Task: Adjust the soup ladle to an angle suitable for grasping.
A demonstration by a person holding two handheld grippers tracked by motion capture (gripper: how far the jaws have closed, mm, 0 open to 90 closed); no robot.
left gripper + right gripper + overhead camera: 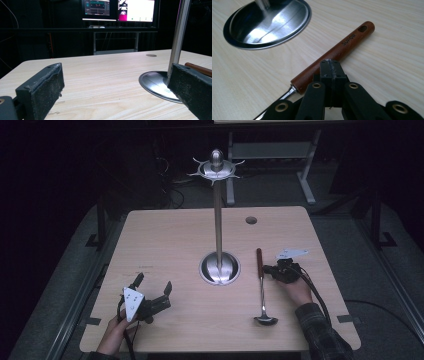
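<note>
- Left claw (pixel 152 287): near counter (pixel 175 235) edge, jaws spread wide, nothing between them.
- Ladle (pixel 261 287): flat on counter, bowl nearest, wooden handle pointing away.
- Right claw (pixel 330 66): pressed together, tips against ladle handle.
- Steel stand (pixel 218 220): upright at centre, just left of ladle.

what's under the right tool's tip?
The ladle's wooden handle lies on the table right under and ahead of the shut right tool. Whether the tip touches the handle is covered by the tool itself.
</note>
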